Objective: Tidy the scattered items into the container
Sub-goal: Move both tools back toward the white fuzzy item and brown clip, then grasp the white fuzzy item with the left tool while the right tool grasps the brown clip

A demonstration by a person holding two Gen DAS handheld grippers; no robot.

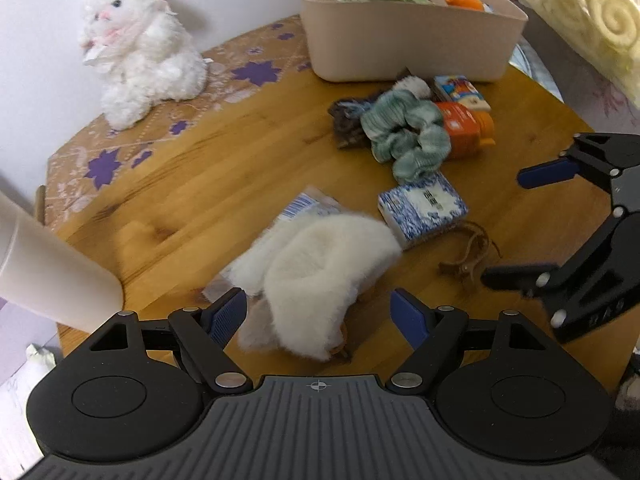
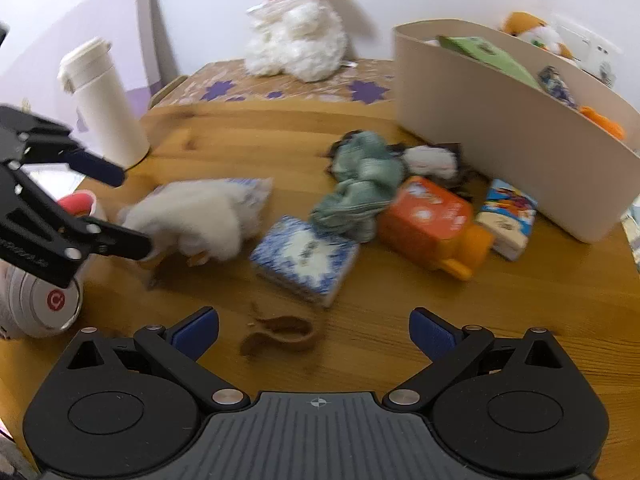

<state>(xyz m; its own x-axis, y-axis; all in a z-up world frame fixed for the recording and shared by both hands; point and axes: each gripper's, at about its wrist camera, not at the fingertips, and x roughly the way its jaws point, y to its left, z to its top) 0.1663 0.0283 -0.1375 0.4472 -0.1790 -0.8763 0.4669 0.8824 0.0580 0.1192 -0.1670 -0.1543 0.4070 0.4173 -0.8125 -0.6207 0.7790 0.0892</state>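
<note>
Both pairs of fingers stand wide apart, empty. The left gripper (image 1: 318,312) hangs over the white fluffy piece (image 1: 320,276) on the wooden surface (image 1: 200,184); the right gripper (image 2: 314,330) over a brown loop (image 2: 280,336). The beige container (image 1: 400,40) sits beyond the scattered packets.

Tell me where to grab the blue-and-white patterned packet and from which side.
Grip the blue-and-white patterned packet across its two long sides, coming down from above with the right hand-held gripper, which is open and nearest. It lies flat on the wooden table, so its sides are the likeliest hold. Its far edge touches the green scrunchie; stay toward the near end.
</note>
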